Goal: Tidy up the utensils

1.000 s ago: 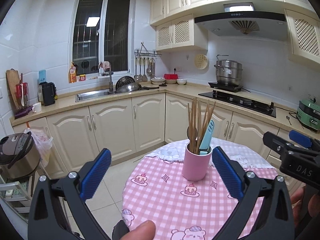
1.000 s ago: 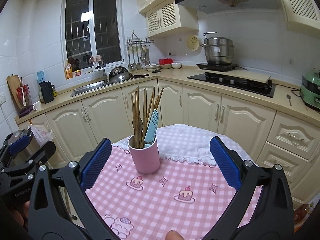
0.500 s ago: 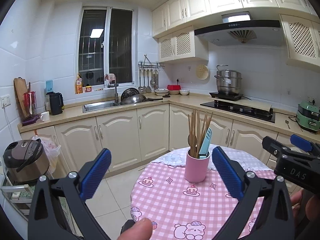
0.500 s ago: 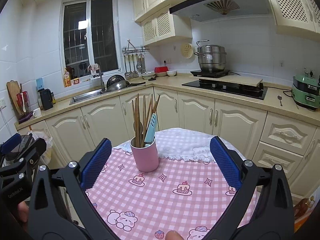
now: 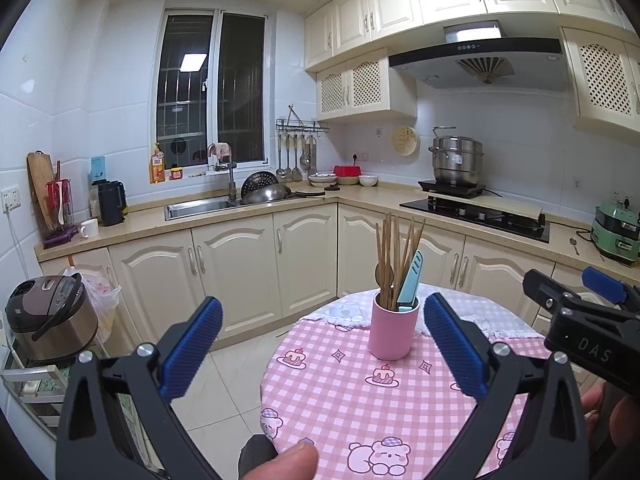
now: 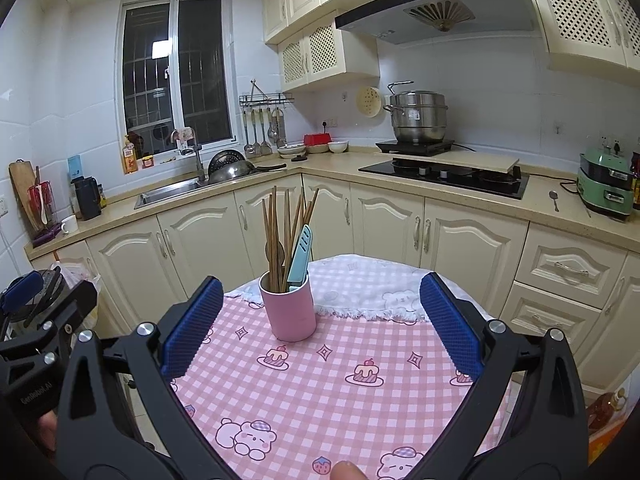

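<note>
A pink cup [image 5: 393, 330] [image 6: 291, 311] stands upright on a round table under a pink checked cloth [image 5: 352, 396] [image 6: 320, 392]. Inside it are several wooden chopsticks [image 5: 394, 252] [image 6: 280, 232], a wooden spoon and a light blue knife [image 5: 410, 280] [image 6: 301, 256]. My left gripper [image 5: 323, 350] is open and empty, held back from the cup, off the table's left edge. My right gripper [image 6: 320, 326] is open and empty too, with the cup seen between its blue pads, further away. In the left wrist view the right gripper's body [image 5: 580, 332] shows at the right.
Cream cabinets and a counter with a sink [image 5: 200, 206], a hob [image 6: 444, 174] and a steel pot [image 6: 418, 116] run behind the table. A rice cooker [image 5: 50, 316] sits low at the left. A white cloth [image 6: 372, 284] covers the table's far part.
Both grippers have pulled back and risen, so the cup and table look smaller and lower. Both stay open and empty. The cup has not moved.
</note>
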Tool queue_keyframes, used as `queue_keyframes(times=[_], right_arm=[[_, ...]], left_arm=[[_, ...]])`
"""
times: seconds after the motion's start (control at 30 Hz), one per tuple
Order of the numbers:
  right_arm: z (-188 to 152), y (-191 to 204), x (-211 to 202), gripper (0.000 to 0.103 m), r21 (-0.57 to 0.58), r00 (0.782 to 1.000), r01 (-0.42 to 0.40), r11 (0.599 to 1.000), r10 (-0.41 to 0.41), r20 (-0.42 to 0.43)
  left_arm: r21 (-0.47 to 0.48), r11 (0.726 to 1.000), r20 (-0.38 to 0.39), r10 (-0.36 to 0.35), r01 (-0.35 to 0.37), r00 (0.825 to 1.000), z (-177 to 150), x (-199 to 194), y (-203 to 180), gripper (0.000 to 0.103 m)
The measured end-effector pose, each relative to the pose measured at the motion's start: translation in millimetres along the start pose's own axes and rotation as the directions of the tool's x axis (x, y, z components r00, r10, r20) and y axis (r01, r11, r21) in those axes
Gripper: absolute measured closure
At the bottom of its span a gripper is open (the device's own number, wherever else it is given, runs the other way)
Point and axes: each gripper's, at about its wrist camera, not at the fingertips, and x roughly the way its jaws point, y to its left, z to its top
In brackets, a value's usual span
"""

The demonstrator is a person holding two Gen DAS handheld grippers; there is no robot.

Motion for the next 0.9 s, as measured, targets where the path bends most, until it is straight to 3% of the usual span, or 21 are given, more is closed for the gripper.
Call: queue_keyframes(times=[0.9], right_arm=[[-8,11,7,0.006,-0.028,1.000,-0.005,1.000,0.004,-0.030]], left_arm=[[-0.002,1.000,-0.011,-0.030,0.030,0.999,-6,5,2,0.004]])
